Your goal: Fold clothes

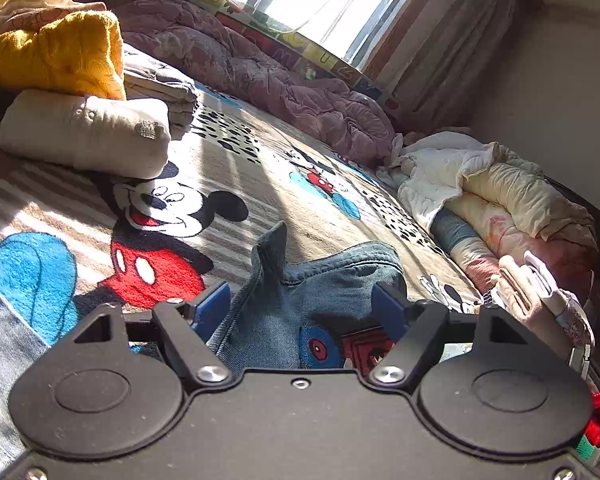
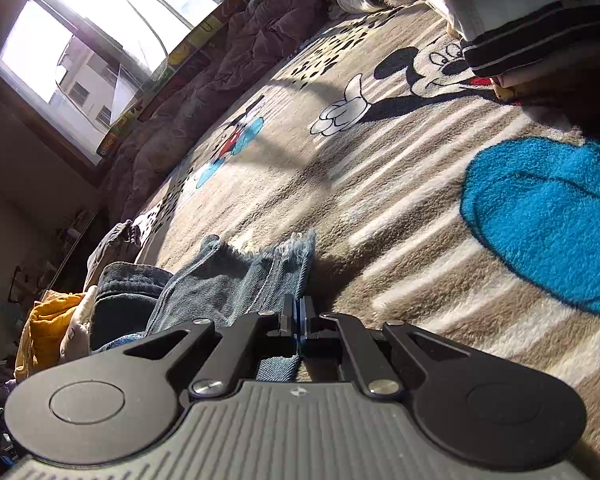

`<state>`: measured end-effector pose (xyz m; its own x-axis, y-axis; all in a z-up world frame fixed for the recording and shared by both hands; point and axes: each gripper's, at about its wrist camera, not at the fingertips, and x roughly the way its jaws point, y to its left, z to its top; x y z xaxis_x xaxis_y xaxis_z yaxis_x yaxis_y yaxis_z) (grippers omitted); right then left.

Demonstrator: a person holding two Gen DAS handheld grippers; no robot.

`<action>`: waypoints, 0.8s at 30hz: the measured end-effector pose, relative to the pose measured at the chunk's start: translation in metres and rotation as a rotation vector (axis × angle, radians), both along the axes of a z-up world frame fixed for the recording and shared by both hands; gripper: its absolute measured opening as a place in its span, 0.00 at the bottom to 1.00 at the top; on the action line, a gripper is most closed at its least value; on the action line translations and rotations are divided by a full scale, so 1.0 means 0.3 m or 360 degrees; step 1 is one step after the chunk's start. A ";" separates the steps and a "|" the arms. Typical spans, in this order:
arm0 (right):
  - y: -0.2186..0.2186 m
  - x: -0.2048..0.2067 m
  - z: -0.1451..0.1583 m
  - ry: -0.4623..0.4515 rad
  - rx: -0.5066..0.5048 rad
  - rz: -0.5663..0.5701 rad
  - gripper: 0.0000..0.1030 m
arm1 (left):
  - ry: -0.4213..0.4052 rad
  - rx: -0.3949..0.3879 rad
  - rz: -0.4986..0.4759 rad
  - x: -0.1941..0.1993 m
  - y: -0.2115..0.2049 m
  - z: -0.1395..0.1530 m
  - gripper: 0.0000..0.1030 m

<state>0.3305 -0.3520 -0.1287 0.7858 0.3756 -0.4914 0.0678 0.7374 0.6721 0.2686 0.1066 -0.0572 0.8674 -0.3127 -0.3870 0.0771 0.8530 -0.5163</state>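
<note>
— What are they working on over there?

— A pair of blue denim jeans (image 1: 300, 292), lying on the cartoon-mouse blanket (image 1: 228, 184) that covers the bed. The fabric is faded, bunched up in the middle, and one corner pokes upward. From the other side you can see the leg end with its frayed, raggedy hem (image 2: 284, 248) lying flat on the striped part of the blanket.

— Any baskets or boxes for the finished ones?

— Not that I can make out. There's a rolled cream garment (image 1: 88, 132) resting on the blanket near a yellow knit (image 1: 60, 56), with folded grey cloth (image 1: 160, 88) just beside them. A mauve quilt (image 1: 260, 76) is heaped along the window side, and a pale quilt (image 1: 500, 196) is crumpled at the far edge.

— And the tools in the hands?

— The left gripper (image 1: 302, 308) stands wide, its blue pads (image 1: 212, 308) on either side of the bunched denim. Whether they actually press on it I cannot tell. The right gripper (image 2: 298, 312) is pinched right together, and the jeans' leg edge runs in between its pads, so it has hold of the denim near that frayed hem.
</note>
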 end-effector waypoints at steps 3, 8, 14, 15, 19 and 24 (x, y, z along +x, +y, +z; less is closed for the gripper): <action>-0.011 -0.059 0.048 -0.0101 -0.0018 -0.0042 0.03 | 0.0020 -0.0038 0.0018 0.003 0.017 -0.009 0.75; -0.113 -0.165 0.143 -0.0208 -0.0029 -0.0164 0.03 | 0.0003 -0.0051 0.0010 -0.006 0.025 -0.001 0.76; -0.284 -0.268 0.192 -0.0193 -0.0120 -0.0340 0.03 | -0.0002 -0.0052 -0.0011 -0.009 0.020 0.002 0.76; -0.316 -0.282 0.195 -0.0187 -0.0143 -0.0367 0.03 | -0.0003 -0.0053 -0.0020 -0.007 0.019 0.002 0.76; -0.433 -0.324 0.210 -0.0150 -0.0242 -0.0463 0.03 | 0.0003 -0.0044 -0.0042 -0.003 0.010 -0.001 0.76; -0.545 -0.352 0.198 -0.0059 -0.0281 -0.0546 0.03 | 0.0006 -0.0005 -0.0067 0.001 -0.001 -0.004 0.76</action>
